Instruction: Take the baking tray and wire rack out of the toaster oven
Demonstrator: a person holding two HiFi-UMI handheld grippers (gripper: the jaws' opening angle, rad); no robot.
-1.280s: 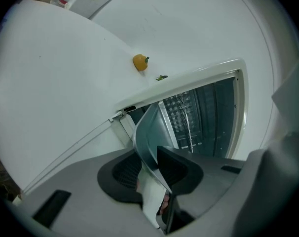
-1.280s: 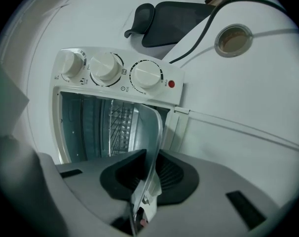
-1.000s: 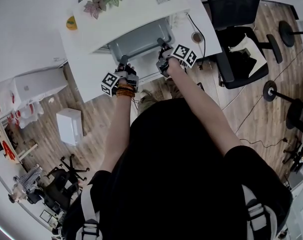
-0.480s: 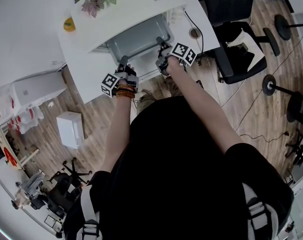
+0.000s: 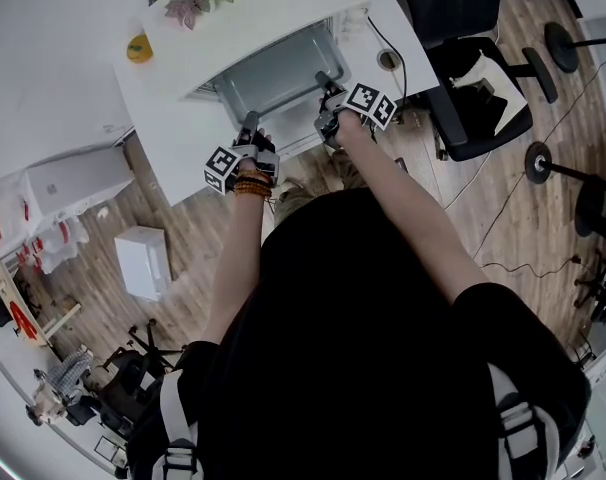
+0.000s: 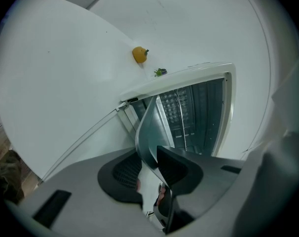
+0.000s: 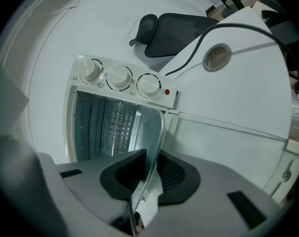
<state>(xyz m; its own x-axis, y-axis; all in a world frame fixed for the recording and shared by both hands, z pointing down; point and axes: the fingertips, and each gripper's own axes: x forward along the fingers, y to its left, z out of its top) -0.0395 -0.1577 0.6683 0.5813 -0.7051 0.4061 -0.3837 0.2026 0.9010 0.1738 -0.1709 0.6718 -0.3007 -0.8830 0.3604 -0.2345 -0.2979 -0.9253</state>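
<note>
**Left gripper (image 5: 249, 123) and right gripper (image 5: 327, 88) both clamped on tray rim, tray partway out**

Left gripper (image 6: 149, 157): jaws closed on the near edge of the grey metal baking tray (image 6: 150, 125), by its left corner. Right gripper (image 7: 149, 169): jaws pinched tight on the same edge of the tray (image 7: 150, 127), by the right corner. Thin sheet metal sits between the pads on both sides.

From the head view, the tray (image 5: 278, 73) pokes out of the mouth of the white toaster oven (image 7: 120, 78) with three knobs, which stands on the white table (image 5: 173, 158). The tray's far part is inside.

Key geometry: the tray's long axis runs side to side, from one gripper to the other, and the oven mouth is straight ahead of both. Neither hand is nearer. My read is that the pull goes straight back toward the person, both sides even, or the tray will skew in its slot.

A silver wire rack (image 7: 115, 125) shows deeper in the cavity, beyond the tray and untouched. I can't tell whether it sits above or below the tray. It looks like the second item to come out.
</note>
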